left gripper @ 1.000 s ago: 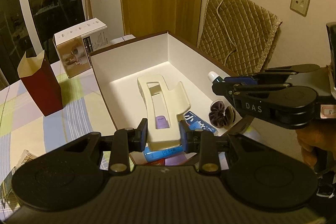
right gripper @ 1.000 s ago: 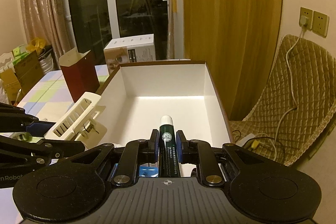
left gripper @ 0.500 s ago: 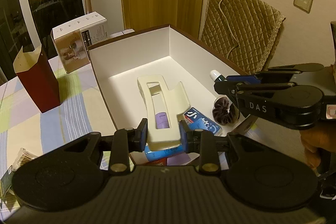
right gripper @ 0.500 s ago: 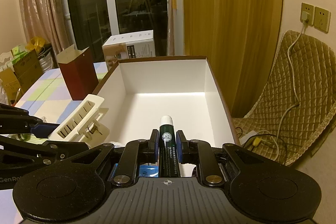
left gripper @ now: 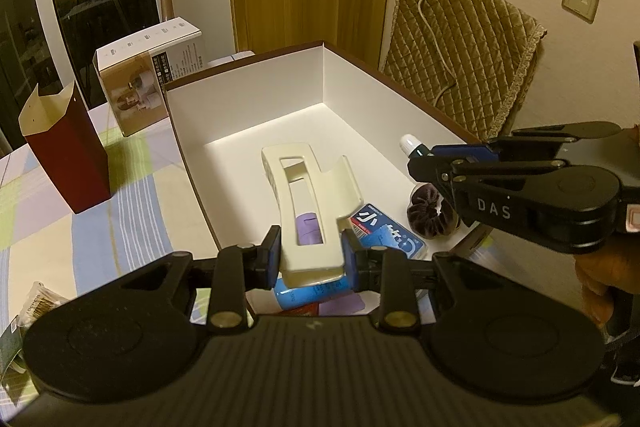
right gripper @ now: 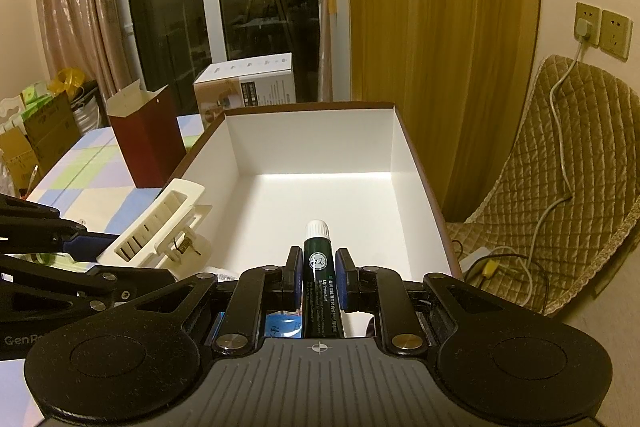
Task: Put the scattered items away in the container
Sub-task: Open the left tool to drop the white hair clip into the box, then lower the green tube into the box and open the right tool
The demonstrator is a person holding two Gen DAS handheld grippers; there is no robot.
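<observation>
1. Two loads hang over one box [left gripper: 256, 95], and we hold both. It is white inside, brown-edged, open-topped, and sits on the checked tablecloth [left gripper: 52, 211].
2. Our left gripper [left gripper: 310, 255] has its jaws narrow on a cream clip [left gripper: 308, 195], pinching it by its near end so the long body juts out over the box floor. We judge that grip risky — so much clip beyond the pads could let it swivel or slip free.
3. Our right gripper [right gripper: 316, 277] is closed tight on a green tube [right gripper: 318, 267], white cap forward, over the near end of the box.
4. Both grippers sit close together at that end; letting go at once could knock one load into the other, or into the box wall.
5. Already inside, at the near end: a blue packet [left gripper: 386, 231], a dark scrunchie [left gripper: 428, 213], a purple item [left gripper: 307, 227] seen through the clip's slot. The far end is bare.
6. Small packets [left gripper: 34, 307] lie on the cloth at left — not yet tidied.
</observation>
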